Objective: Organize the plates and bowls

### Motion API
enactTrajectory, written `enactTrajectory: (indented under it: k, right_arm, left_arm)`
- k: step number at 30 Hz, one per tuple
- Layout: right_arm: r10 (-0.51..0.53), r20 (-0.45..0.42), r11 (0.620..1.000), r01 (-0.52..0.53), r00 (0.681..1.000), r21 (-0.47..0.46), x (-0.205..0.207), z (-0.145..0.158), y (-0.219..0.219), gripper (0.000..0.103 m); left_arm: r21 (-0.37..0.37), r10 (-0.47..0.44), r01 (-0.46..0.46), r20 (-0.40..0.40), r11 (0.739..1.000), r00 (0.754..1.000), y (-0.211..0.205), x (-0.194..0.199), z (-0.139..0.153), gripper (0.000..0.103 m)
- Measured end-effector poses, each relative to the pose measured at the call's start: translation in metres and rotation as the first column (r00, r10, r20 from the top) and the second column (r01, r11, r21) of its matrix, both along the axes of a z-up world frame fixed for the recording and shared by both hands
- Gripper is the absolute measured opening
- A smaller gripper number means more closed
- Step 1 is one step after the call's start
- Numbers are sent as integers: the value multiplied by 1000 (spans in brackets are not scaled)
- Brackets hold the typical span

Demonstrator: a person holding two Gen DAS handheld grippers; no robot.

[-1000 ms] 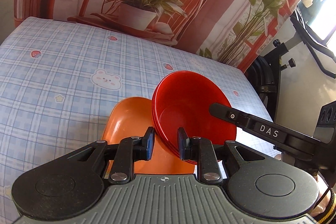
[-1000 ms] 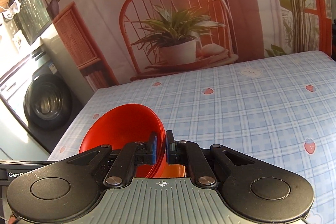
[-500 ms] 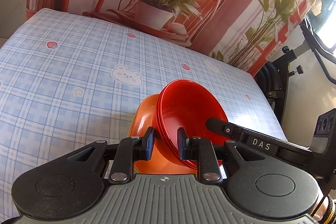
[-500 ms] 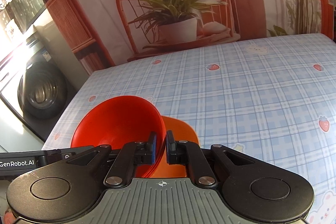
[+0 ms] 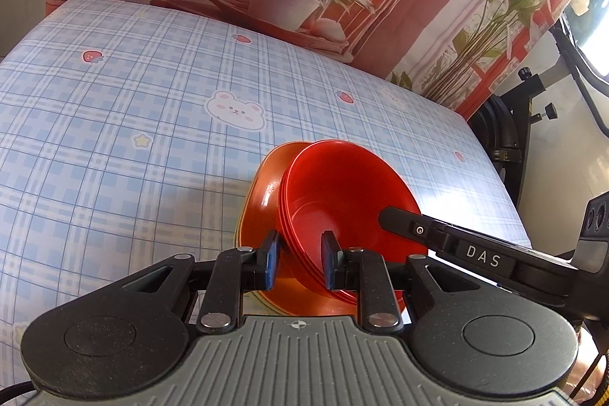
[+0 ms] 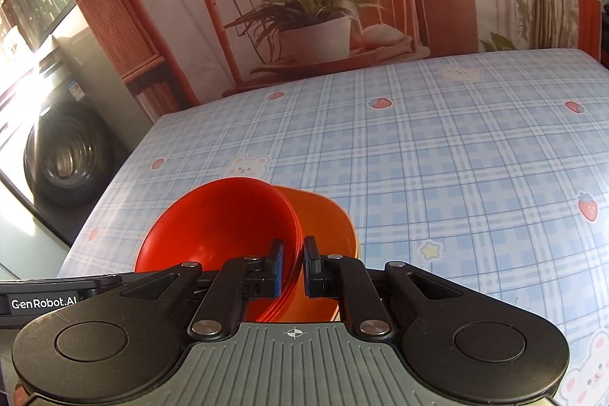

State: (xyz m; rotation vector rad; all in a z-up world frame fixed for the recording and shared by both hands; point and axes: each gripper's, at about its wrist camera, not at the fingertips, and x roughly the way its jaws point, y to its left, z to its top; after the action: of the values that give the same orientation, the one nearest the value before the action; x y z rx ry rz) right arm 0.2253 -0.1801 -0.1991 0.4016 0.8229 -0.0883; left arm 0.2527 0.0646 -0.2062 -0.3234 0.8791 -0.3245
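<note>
Stack: red bowls (image 5: 342, 200), several nested (rim lines suggest three or four, exact count unclear), tilted on edge over an orange plate (image 5: 266, 189).
Place: just ahead of both sets of fingertips, low over the counter (image 5: 114, 139) with its blue checked cloth; whether the plate already rests on the cloth, hard to tell.
Left hand-held gripper (image 5: 300, 263): clamped across the near rim of the bowl stack, one pad outside next to the plate, the other inside the top bowl.
Right hand-held gripper (image 6: 293, 267): jaws opening slightly, the rim of the stack between them with the left pad inside the bowl; pads seemingly touching the rim (gap very narrow).
Seen from the right side: red bowls (image 6: 220, 227) to the left of the fingertips, orange plate (image 6: 327, 215) behind and to the right.
Weight: probably light, plastic by the look of the gloss and thin walls.
Stiffness: likely rigid enough for a rim pinch, with perhaps a little flex at the lip.
Surface: smooth and shiny, so probably slippery; nested bowls could slide against each other if tipped further.
Fragility: low (a drop would likely clatter, not break).
Where to grip: the rim, pinched across all nested lips at once, opposite sides shared between the two hands.
Risk: release on one side while tilted could let the stack roll or fan out.
</note>
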Motion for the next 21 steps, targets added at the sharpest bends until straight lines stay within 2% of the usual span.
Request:
enactTrajectory:
  k: [14, 18, 21]
  right_arm:
    - [-2, -3, 1000, 2, 1000, 6, -2, -4, 0, 11]
    - [0, 3, 1000, 0, 1000, -10, -2, 0, 3, 20]
    - [6, 15, 1000, -6, 1000, -26, -3, 4, 4, 21]
  left_arm:
    - [41, -6, 6, -3, 999, 1000, -6, 3, -5, 24]
    - [66, -7, 7, -2, 998, 1000, -8, 3, -4, 24]
    - [89, -5, 5, 6, 996, 1000, -9, 3, -3, 24]
